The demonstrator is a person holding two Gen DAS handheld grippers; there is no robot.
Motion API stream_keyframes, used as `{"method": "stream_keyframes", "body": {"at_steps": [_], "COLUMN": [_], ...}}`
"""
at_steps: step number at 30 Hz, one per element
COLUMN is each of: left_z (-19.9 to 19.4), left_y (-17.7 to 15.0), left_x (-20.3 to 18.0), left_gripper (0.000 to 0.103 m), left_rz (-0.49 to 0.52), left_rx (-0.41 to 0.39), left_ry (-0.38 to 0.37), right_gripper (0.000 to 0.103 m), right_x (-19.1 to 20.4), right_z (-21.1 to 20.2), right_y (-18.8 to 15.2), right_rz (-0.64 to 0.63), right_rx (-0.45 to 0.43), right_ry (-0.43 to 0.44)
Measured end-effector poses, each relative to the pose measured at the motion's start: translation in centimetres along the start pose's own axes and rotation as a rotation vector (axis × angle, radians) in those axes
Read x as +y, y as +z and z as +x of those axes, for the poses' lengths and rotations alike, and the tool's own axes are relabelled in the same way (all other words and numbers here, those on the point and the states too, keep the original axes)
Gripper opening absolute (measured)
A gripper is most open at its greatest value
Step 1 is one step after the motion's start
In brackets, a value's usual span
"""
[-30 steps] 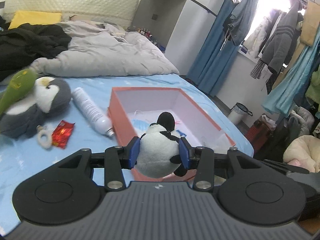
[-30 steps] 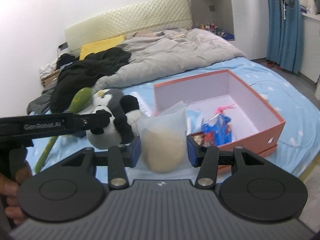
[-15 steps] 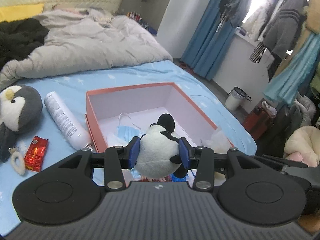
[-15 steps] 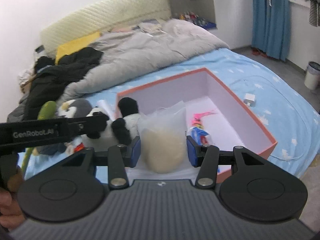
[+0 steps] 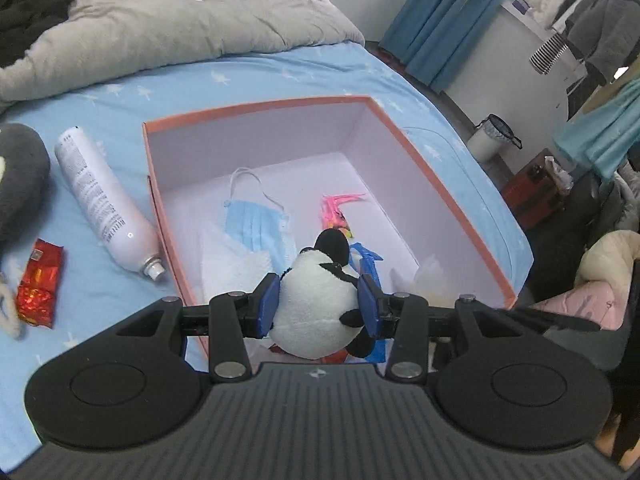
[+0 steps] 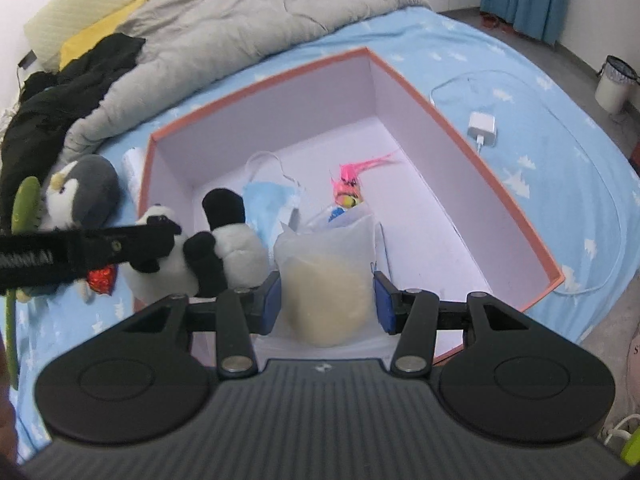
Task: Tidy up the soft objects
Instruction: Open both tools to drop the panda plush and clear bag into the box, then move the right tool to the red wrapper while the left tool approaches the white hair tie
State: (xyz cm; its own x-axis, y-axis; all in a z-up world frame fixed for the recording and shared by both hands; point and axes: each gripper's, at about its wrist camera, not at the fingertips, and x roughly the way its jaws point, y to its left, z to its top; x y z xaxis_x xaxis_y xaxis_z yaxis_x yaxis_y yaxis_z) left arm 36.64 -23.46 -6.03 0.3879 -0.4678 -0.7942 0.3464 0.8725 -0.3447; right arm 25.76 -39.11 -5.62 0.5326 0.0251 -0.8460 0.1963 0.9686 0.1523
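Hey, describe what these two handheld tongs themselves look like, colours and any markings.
Both tongs, left and right, look alike: matte black ribbed bodies with two round discs, black linkage arms with silver rivets, and blue pads on the fingertips. In the right wrist view the left one's side shows white lettering, too blurred to read. No cables or sleeves show.

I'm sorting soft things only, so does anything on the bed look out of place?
Yes: a hard white spray can lies on its side beside the box, with a red foil wrapper near it. Neither is soft.
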Motion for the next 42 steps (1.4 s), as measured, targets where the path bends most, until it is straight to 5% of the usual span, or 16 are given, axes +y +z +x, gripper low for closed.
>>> {"method": "stream_keyframes", "body": {"at_steps": [6,9,20,42], "left_z": [0.2,-0.4,-5.7,-19.8], "left_y": [-0.3,-0.6,-2.2,-13.3], "left_x": [-1.1,-1.2,-1.3,0.6], "left_gripper": [0.05,0.065,0.065,0.065], "left_rz": [0.052,0.06,0.135,0.138], "left_rx": [0.006,0.005,-0.107,-0.349], "left_ry": [0.002,0.012,0.025,0.072], "right_gripper": [0.053,0.058,0.064,0.064], "right_x": [-0.4,-0.5,0.2,5.0], "right_z": [-0.1,-0.4,-3.4,-13.5], "right_y": [-0.2,0.0,-0.9,-9.2], "right_rz": [0.023,0.026,0.01,-0.113], "right_rx": [0.011,0.009,-0.081,-0.339], "right_ry": [-0.002,-0.017,-0.009,0.091]}}
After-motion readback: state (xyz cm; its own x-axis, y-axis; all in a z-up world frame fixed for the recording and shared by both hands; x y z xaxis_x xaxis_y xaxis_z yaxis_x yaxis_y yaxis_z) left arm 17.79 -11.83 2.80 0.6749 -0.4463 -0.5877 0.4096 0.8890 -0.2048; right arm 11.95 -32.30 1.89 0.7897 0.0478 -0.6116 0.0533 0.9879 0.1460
